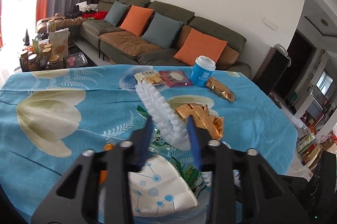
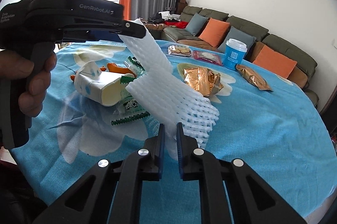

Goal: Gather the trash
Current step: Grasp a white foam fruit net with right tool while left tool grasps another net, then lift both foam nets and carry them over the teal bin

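Foam netting [image 2: 168, 85] hung stretched between both tools: right gripper [image 2: 169, 136] pinched its near end, left gripper [image 1: 169, 125] clamped the far end. Beside that netting, wrappers, a tipped paper cup [image 2: 99, 85] (no bin visible) lay uncollected on the tablecloth [image 2: 263, 129].
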Demonstrator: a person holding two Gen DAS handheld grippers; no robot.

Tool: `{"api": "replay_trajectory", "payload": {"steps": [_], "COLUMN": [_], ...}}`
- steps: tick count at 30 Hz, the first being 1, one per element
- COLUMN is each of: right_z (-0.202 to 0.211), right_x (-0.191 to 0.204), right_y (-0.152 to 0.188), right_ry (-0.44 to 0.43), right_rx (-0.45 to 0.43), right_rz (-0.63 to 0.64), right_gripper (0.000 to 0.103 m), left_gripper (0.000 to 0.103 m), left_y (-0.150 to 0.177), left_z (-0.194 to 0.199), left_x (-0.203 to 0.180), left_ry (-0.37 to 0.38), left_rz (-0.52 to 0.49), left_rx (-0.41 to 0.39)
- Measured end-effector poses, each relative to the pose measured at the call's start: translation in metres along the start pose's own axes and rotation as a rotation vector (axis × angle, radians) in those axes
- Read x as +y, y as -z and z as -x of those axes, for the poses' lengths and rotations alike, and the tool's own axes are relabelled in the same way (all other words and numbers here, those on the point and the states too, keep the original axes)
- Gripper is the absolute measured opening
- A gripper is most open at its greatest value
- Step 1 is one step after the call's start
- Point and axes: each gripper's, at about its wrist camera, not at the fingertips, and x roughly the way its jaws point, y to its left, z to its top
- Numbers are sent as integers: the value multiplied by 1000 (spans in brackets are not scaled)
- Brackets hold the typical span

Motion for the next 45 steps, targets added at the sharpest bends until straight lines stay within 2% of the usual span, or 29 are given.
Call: {"api": "replay_trajectory", "payload": {"steps": [2,5,8,14,18,25,33,45], "right_z": [2,12,20,41,52,65,71,71], "right_x": [-2,-5,-12,-24,-23,-1,42,124], "right_y": [0,-1,-3,-15,-25,-52,-84,-113], "right_ry": [3,10,17,22,-2,-114,-281,-469], "right_rx": [-7,-32,-58,-134,-180,-262,-323,-333], "right_rz": [-9,-27,-59,-108,-103,-85,-37,94], "right_gripper": [9,9,9,9,9,9,9,9], "left_gripper": [13,12,12,12,12,12,12,12], "left_y": [1,0,-3,-11,-8,10,38,83], "left_z": [-1,3,19,61,92,145,210,298], "left_x": [-3,-2,-1,3,5,13,30,58], "left_ry": [1,24,51,49,-2,-118,-225,-380], "left_rz": [-20,-10,1,0,-40,-103,-74,0], "left_rx": [-5,-17,-66,-166,-212,-267,-309,-363]}}
